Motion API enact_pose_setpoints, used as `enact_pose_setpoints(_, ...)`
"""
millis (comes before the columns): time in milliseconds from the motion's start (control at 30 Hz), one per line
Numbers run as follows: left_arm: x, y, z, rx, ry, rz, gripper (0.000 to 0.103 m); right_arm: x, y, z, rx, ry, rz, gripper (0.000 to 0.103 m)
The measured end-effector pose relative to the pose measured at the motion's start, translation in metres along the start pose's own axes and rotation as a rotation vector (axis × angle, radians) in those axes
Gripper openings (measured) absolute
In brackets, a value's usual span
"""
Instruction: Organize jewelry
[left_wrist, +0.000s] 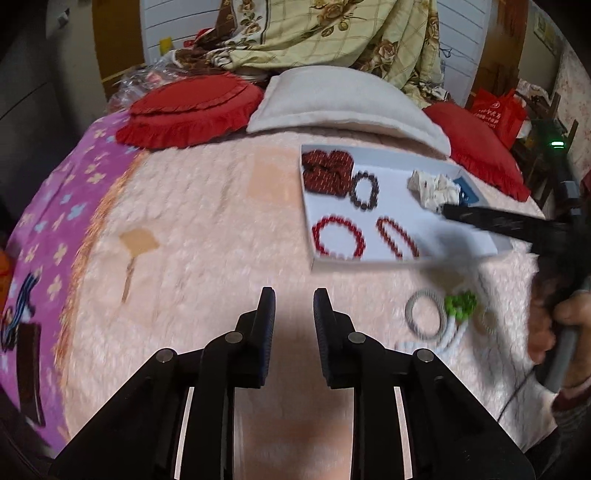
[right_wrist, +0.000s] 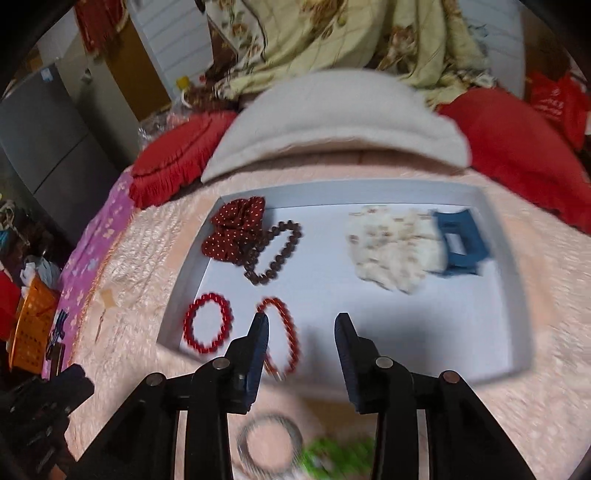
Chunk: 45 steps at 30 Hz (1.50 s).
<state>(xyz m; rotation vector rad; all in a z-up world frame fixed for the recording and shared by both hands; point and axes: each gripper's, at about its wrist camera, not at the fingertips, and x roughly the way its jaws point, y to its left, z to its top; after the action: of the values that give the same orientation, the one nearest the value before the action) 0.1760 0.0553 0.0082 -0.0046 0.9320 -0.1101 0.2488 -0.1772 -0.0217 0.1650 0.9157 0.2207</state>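
A white tray (right_wrist: 369, 189) lies on the pink bedspread. In it are a red dotted scrunchie (right_wrist: 236, 229), a dark bead bracelet (right_wrist: 258, 275), a round red bead bracelet (right_wrist: 187, 326), an oval red bead bracelet (right_wrist: 291, 332), a cream scrunchie (right_wrist: 395, 251) and a blue hair claw (right_wrist: 458, 243). My right gripper (right_wrist: 301, 321) hovers over the tray's near edge, open and empty, its left finger beside the oval bracelet. My left gripper (left_wrist: 294, 299) is open over bare bedspread, left of a silver bangle (left_wrist: 410, 314) and green beads (left_wrist: 460, 304).
A white pillow (left_wrist: 343, 99) and two red cushions (left_wrist: 188, 107) lie behind the tray (left_wrist: 388, 206), with a floral quilt (left_wrist: 332, 33) beyond. A purple flowered sheet (left_wrist: 48, 221) covers the bed's left side. A person's hand (left_wrist: 546, 325) holds the right gripper. An orange basket (right_wrist: 29, 332) stands left of the bed.
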Motion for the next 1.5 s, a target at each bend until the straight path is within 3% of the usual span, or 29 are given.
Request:
enact_pose_setpoints(267,-0.029,-0.012,-0.051,-0.038,0.002,0.012,0.020,-0.078,-0.039,-0.090,0.081,-0.068,-0.046,0.040)
enact_pose_setpoints(433,-0.046,-0.022,-0.083,-0.053,0.015,0.013,0.021,-0.103,-0.050,-0.152,0.163,-0.089,-0.064,0.040)
enact_pose_setpoints(600,-0.061,-0.032,-0.101,-0.041,0.018,0.027,0.021,-0.108,-0.050,-0.186,0.187,-0.067,-0.063,0.040)
enact_pose_setpoints(1100,-0.127,-0.064,-0.125,0.082,-0.129,0.102,0.021,-0.145,-0.028,-0.211,0.155,-0.112,-0.089,0.040)
enact_pose_setpoints(1500,-0.149,-0.070,-0.134,0.119,-0.164,0.108,0.021,-0.162,-0.005,-0.213,0.091,-0.145,-0.115,0.040)
